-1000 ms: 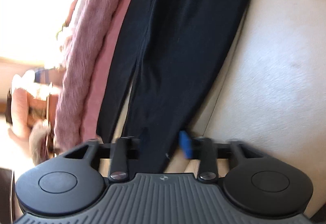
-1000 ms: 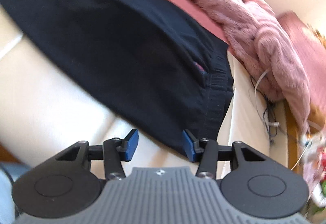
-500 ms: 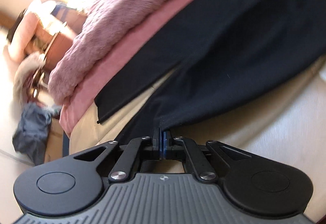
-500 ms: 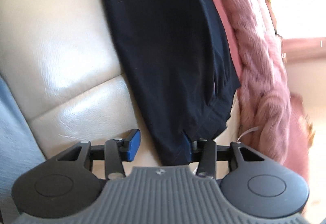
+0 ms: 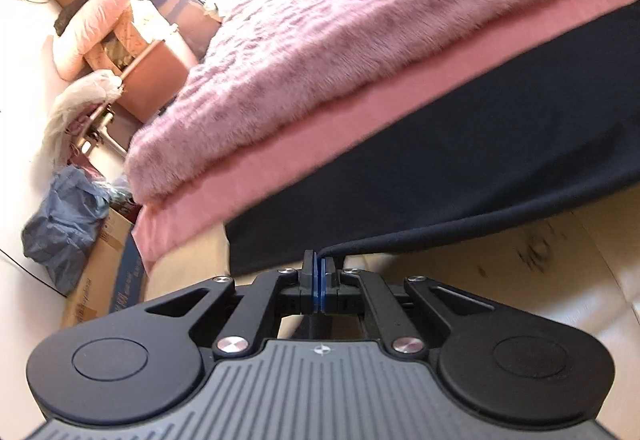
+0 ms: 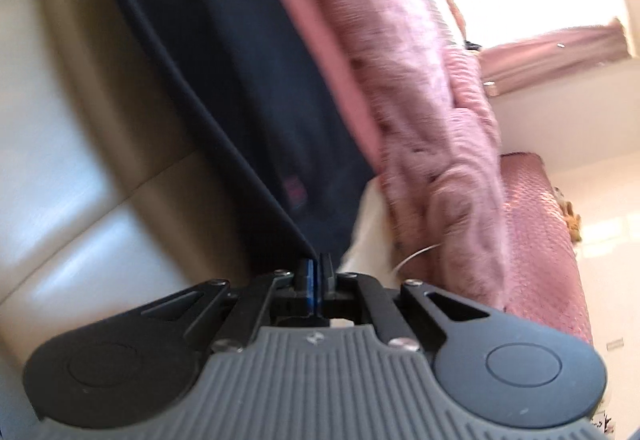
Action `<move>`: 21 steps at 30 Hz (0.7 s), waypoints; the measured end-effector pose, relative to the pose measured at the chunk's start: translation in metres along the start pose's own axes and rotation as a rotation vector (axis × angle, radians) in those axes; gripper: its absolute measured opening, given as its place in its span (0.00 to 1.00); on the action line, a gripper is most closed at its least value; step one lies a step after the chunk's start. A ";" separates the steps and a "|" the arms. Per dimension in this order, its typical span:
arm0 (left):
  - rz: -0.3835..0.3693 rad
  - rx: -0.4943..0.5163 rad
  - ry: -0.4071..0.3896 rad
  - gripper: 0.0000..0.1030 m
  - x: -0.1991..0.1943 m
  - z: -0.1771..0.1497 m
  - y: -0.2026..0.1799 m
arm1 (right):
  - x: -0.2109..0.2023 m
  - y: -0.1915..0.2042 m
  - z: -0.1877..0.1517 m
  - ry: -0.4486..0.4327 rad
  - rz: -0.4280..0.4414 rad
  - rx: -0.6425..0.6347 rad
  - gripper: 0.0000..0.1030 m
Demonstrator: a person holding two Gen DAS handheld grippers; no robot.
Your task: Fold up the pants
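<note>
A: Left gripper [image 5: 319,268] closed tight, blue pads pinching a hem edge of the black pants [image 5: 460,175]. Fabric rises off the pads and stretches up and right.

B: Right gripper [image 6: 315,271]?

A: Same, fingers pressed together on a corner of the pants [image 6: 224,51]; cloth runs taut from the pads up and left. Small reddish tag [image 6: 295,191] on the fabric just above the grip. View is blurred.

B: Where do the pants sit?

A: Partly lifted, the rest lying on the cream leather sofa cushion [image 5: 532,272], seam visible in the right view [image 6: 120,195]. Just beyond them a pink sheet [image 5: 360,119], then a fluffy pink blanket [image 5: 360,23].

B: Background?

A: Left view: cardboard box [image 5: 104,272] with a blue-grey cloth [image 5: 64,224] on it, well apart from the pants.
</note>
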State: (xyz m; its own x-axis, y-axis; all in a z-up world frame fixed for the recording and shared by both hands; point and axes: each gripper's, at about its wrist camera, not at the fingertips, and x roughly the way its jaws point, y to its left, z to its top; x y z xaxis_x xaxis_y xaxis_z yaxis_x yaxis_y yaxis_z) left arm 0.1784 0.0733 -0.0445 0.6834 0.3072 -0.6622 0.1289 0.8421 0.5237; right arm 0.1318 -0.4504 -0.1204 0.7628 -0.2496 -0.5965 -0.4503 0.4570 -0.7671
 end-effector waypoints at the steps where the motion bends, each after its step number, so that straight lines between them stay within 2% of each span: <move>1: 0.012 0.007 0.003 0.01 0.006 0.009 0.003 | 0.004 -0.011 0.006 -0.004 -0.008 0.016 0.00; 6: 0.030 0.000 0.048 0.01 0.048 0.058 0.014 | 0.051 -0.064 0.048 -0.002 -0.013 0.066 0.00; 12: 0.002 -0.024 0.123 0.01 0.115 0.100 0.015 | 0.131 -0.095 0.096 0.054 0.023 0.082 0.00; 17: -0.017 -0.024 0.189 0.01 0.167 0.108 0.004 | 0.202 -0.097 0.124 0.119 0.083 0.099 0.00; 21: -0.026 -0.010 0.221 0.01 0.194 0.105 -0.006 | 0.240 -0.088 0.131 0.153 0.125 0.109 0.00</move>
State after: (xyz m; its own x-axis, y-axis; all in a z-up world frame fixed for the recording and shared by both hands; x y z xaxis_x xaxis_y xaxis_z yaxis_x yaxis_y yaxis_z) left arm 0.3851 0.0812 -0.1200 0.5054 0.3738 -0.7777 0.1365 0.8553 0.4998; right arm 0.4153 -0.4389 -0.1646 0.6208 -0.3081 -0.7209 -0.4781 0.5799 -0.6597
